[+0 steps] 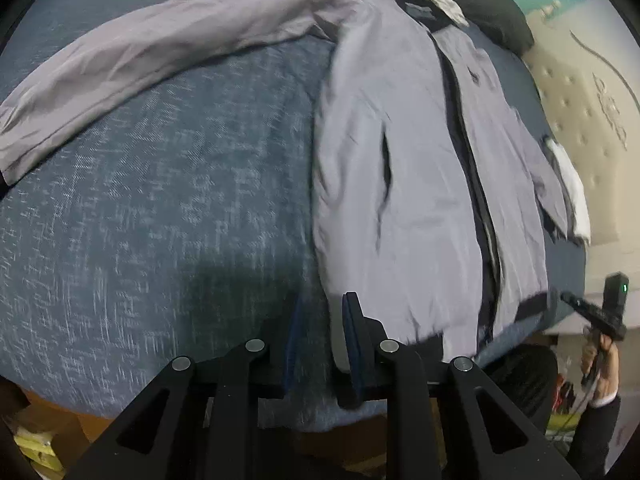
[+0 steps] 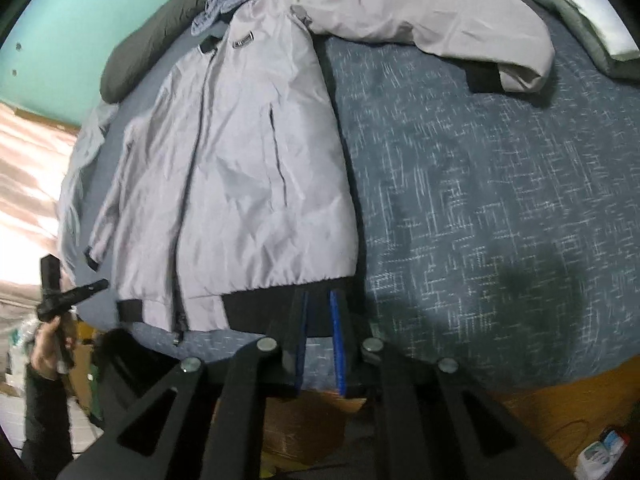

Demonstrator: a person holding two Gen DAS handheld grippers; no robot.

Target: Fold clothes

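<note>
A bed with a dark blue, white-flecked cover point(image 2: 480, 184) is filling both views, with a teal wall point(image 2: 80, 20) running behind it and a cream quilted headboard panel point(image 1: 580, 92) showing at the right of the left wrist view. A light grey jacket point(image 2: 240, 168) is lying face up on the cover, its front closed along the dark zip line and its black hem band point(image 2: 272, 304) sitting near the bed's front edge. One sleeve point(image 2: 432, 28) is stretching out sideways across the cover and ending in a black cuff point(image 2: 482, 76); the other sleeve is lying close along the jacket's body. A dark pillow point(image 2: 148, 48) is resting past the collar.

The left gripper point(image 1: 320, 344) is hanging over the cover beside the jacket's hem corner, its blue-padded jaws standing a narrow gap apart with nothing pressed between them. The right gripper point(image 2: 318, 336) is hanging just at the black hem band, its jaws also narrowly apart and gripping no cloth. Each wrist view is catching the other gripper at its edge, carried by a hand point(image 1: 600, 364) in a dark sleeve.
</note>
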